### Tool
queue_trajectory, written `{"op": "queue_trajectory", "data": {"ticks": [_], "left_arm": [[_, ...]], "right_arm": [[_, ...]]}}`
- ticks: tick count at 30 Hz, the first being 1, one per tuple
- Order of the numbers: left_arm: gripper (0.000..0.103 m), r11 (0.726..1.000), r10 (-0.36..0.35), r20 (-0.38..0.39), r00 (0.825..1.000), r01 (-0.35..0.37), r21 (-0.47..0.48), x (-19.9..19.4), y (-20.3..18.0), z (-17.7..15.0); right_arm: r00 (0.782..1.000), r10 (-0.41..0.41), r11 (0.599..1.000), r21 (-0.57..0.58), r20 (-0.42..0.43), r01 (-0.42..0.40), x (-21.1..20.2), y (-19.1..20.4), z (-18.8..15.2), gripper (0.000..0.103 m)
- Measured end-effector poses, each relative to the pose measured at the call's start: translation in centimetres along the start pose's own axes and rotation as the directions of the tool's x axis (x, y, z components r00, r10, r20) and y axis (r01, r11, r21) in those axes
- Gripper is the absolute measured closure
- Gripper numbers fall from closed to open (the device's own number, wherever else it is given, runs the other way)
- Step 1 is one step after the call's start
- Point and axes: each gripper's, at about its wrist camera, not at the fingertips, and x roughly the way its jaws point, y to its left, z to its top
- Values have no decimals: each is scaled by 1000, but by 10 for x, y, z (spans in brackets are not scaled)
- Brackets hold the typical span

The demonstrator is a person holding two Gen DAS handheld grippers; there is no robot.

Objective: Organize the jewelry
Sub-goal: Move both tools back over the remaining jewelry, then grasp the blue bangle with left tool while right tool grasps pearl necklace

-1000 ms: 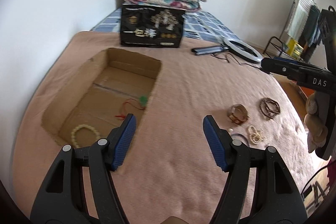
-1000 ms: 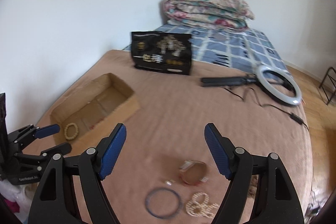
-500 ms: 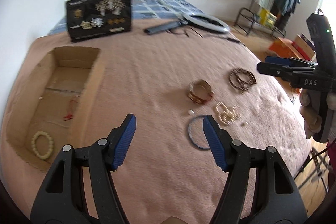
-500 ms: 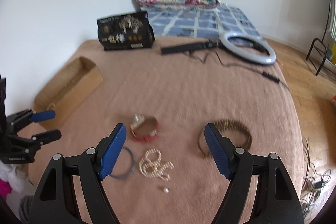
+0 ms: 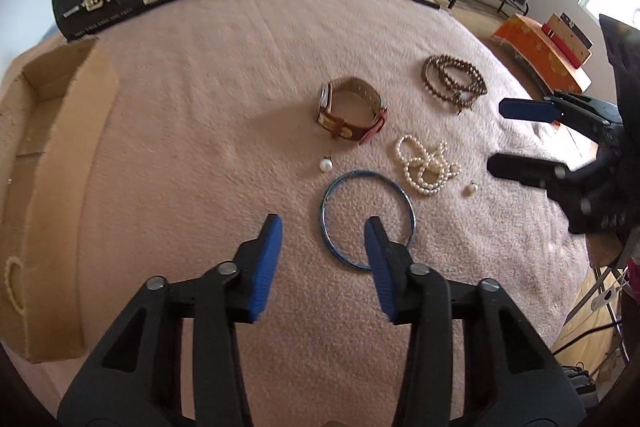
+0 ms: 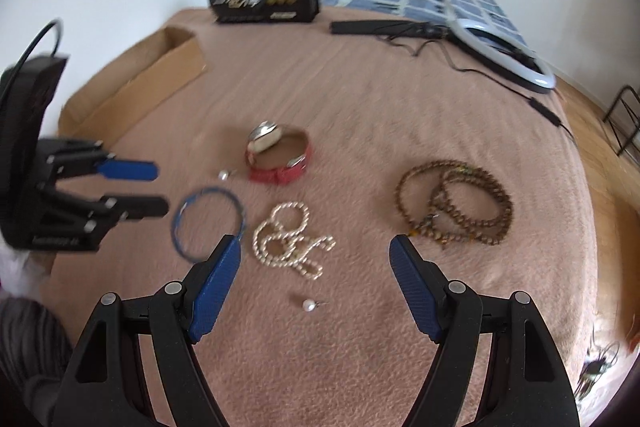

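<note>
Left wrist view | left hand-held gripper (image 5: 323,227) half-open, empty, over thin blue metal bangle (image 5: 367,219) | probably rigid, light, slippery: pinch rim.

The left gripper (image 5: 323,225) hangs over the pink blanket (image 5: 200,115) with its fingers (image 5: 269,247) spread, one overlapping the blue bangle (image 5: 367,219). Beyond lie a loose pearl (image 5: 326,165), a red-strapped watch (image 5: 352,115), a pearl strand (image 5: 426,165) and brown bead loops (image 5: 454,79). A cardboard box (image 5: 60,163) sits at left. The right gripper (image 5: 516,135), fingers apart, enters from the right.
</note>
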Motion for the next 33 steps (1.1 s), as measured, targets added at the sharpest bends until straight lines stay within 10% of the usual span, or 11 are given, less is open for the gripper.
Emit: {"op": "queue_trajectory", "data": {"ticks": [17, 27, 33], "left_arm": [[73, 995, 71, -37, 997, -68, 75, 41, -10, 6], [98, 992, 88, -16, 996, -86, 87, 42, -11, 6], [101, 991, 94, -4, 996, -93, 98, 40, -14, 4]], "right_arm": [[992, 15, 994, -102, -129, -28, 52, 4, -7, 26], [990, -3, 992, -128, -139, -15, 62, 10, -6, 27], [990, 13, 988, -152, -142, -34, 58, 19, -7, 54]]}}
